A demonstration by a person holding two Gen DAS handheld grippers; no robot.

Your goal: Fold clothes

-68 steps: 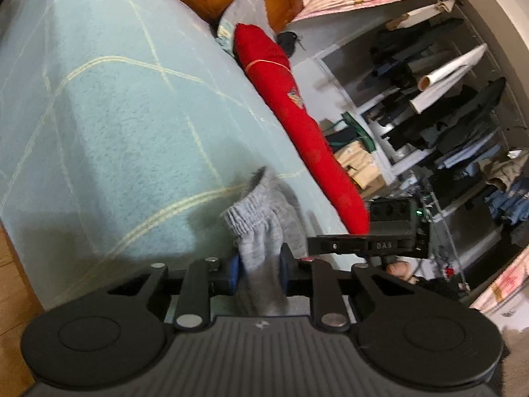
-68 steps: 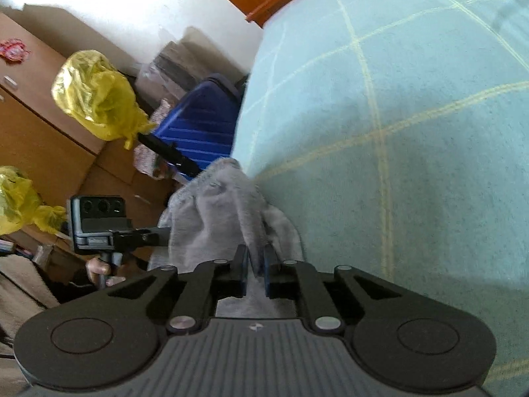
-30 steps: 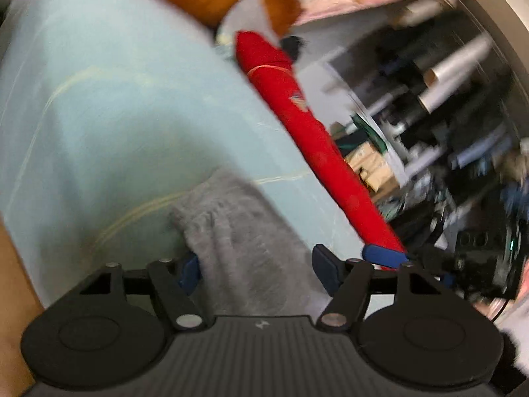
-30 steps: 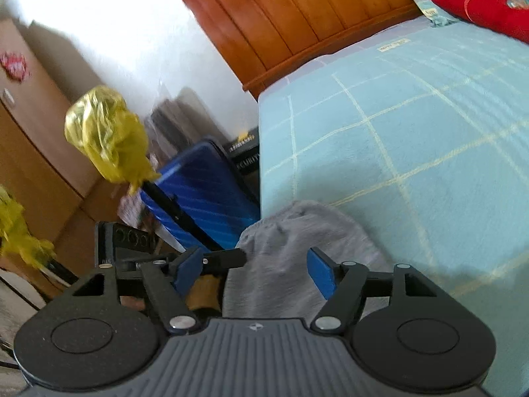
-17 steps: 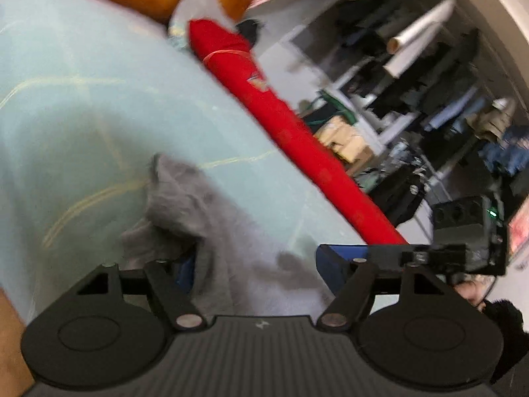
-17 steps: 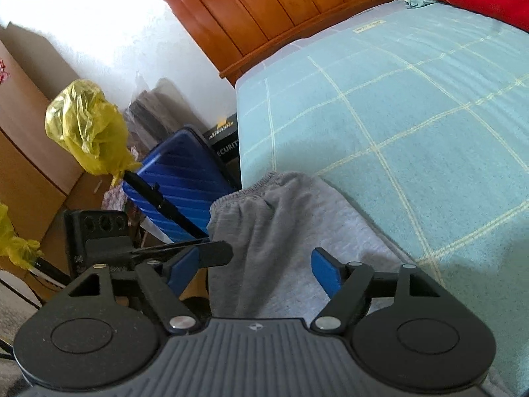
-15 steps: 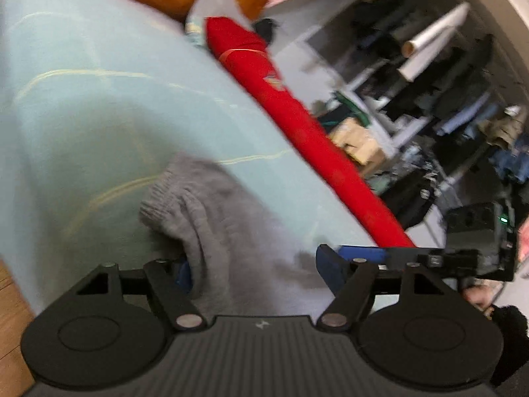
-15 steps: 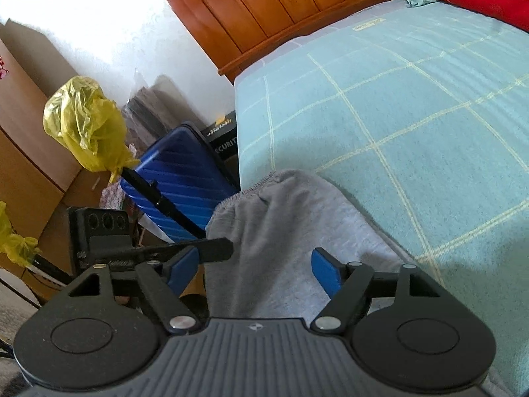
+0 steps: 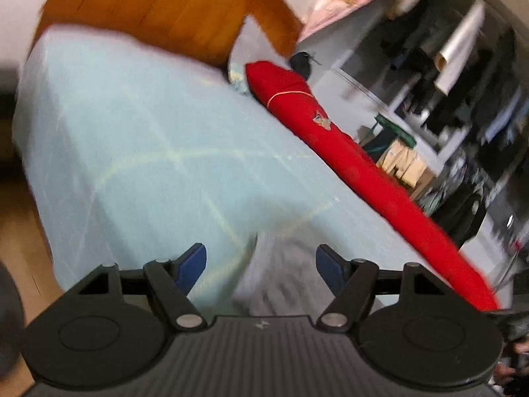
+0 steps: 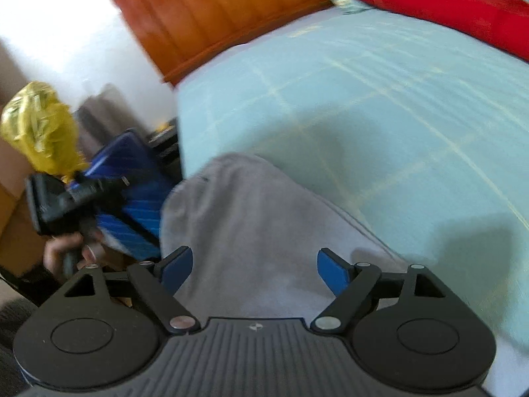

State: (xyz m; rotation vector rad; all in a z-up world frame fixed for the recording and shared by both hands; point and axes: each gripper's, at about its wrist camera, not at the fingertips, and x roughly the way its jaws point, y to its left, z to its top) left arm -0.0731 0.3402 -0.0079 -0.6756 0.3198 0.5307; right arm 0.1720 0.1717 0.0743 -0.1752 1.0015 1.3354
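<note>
Left wrist view: the left gripper [image 9: 261,264] stands wide apart, its pads clear of the grey sweatpants [image 9: 281,274] lying on the light blue bed [image 9: 132,152]. A long red pillow [image 9: 357,172] lies along the bed's far edge.

Right wrist view: the right gripper [image 10: 254,266] is opening, the sweatpants [image 10: 251,231] spread between its blue pads [image 10: 332,271] at the bed's edge [image 10: 363,115], ungripped. A blue suitcase [image 10: 132,185] stands beside the bed.

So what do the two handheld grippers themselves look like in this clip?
Both match: the left gripper and right gripper have black linkage arms with silver pivot pins, blue finger pads, round black discs either side and a ribbed grey body. A dark fuzzy sleeve shows.
</note>
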